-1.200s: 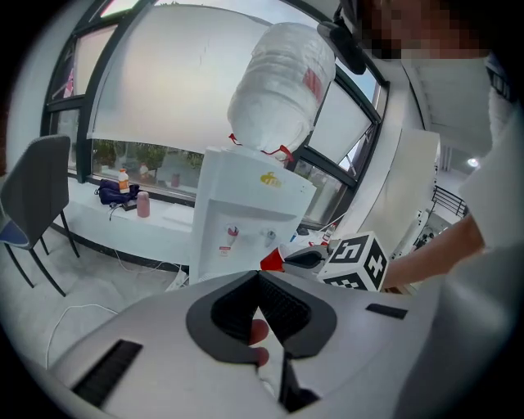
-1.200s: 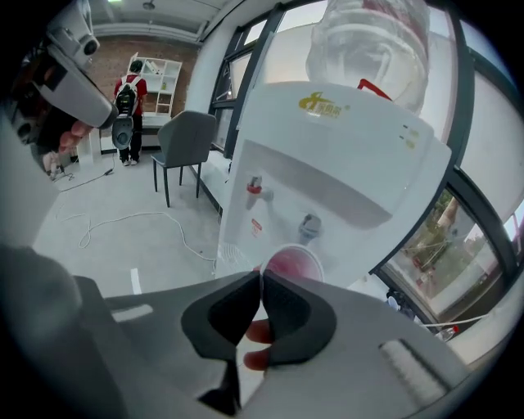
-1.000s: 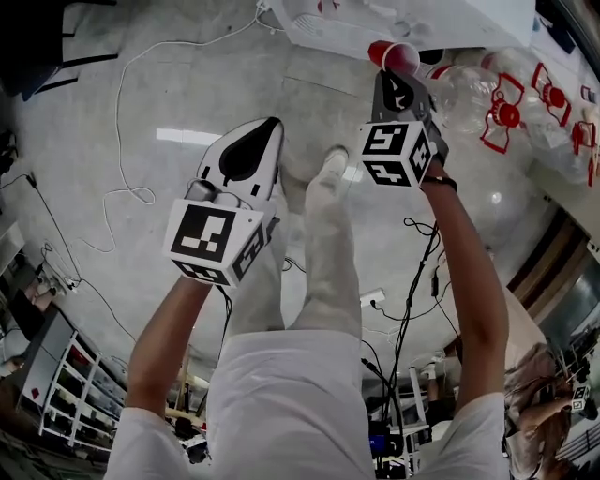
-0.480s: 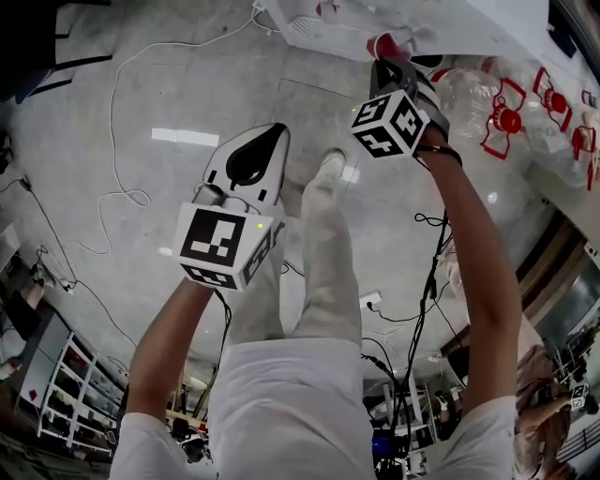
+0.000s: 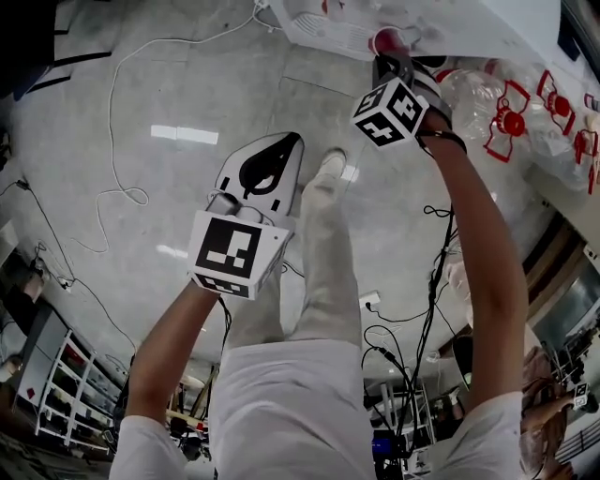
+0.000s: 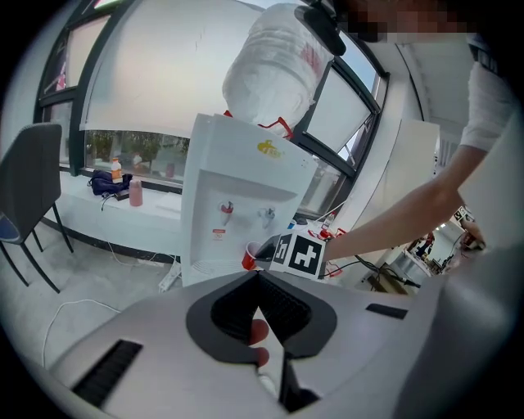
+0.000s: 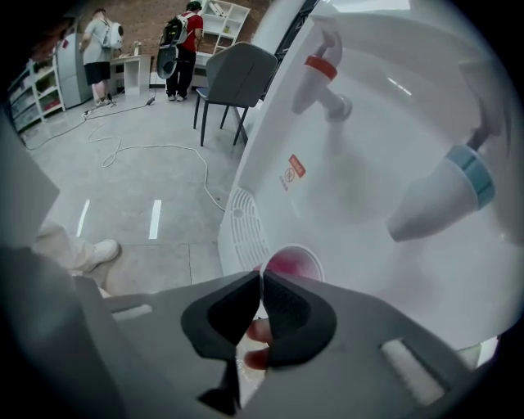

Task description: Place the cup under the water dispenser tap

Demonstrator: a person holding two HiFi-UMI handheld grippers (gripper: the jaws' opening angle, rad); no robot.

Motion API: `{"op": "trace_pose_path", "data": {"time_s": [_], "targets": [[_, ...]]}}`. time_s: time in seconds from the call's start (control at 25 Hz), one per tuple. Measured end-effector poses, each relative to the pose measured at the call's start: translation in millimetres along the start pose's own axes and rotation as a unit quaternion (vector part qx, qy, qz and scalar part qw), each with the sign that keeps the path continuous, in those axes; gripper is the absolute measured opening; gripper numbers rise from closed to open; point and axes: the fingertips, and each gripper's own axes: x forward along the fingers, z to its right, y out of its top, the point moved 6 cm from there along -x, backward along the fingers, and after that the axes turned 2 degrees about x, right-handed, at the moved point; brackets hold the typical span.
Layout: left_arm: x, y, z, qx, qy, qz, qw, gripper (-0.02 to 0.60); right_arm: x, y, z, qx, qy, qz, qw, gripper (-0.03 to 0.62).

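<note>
Red plastic cup, gripped at its rim by my right hand-held gripper, sits low against the water dispenser, over its drip grille and below the taps, ready to be set under one. My left hand-held gripper is clenched on nothing, well back from the dispenser. The glossy grey floor carries loose cable.

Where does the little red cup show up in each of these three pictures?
Head view: cup at the top, right of centre.
Left gripper view: cup near the centre, before the water dispenser.
Right gripper view: cup low centre, rim between the jaws.
Shared landmark: the white water dispenser.
</note>
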Motion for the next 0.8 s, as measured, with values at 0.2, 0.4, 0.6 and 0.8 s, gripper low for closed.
{"op": "trace_pose_path", "data": {"time_s": [0.2,0.4,0.6,0.8], "targets": [[2,2,-5,0.003,0.0,-0.001,1.0,0.006,12,-3,2,-0.005,0.01,-0.02,1.0,0.03],[4,1,-8,0.008,-0.003,-0.006,0.9999,0.006,13,-5,-1,-0.001,0.014,-0.024,1.0,0.059],[5,4,-6,0.009,-0.009,-0.005,0.9999,0.006,7,-5,2,0.014,0.008,-0.013,1.0,0.086],[1,6,-7,0.012,-0.012,-0.003,0.9999,0.007,-10,0,3,0.051,0.005,0.011,0.999,0.089]]}}
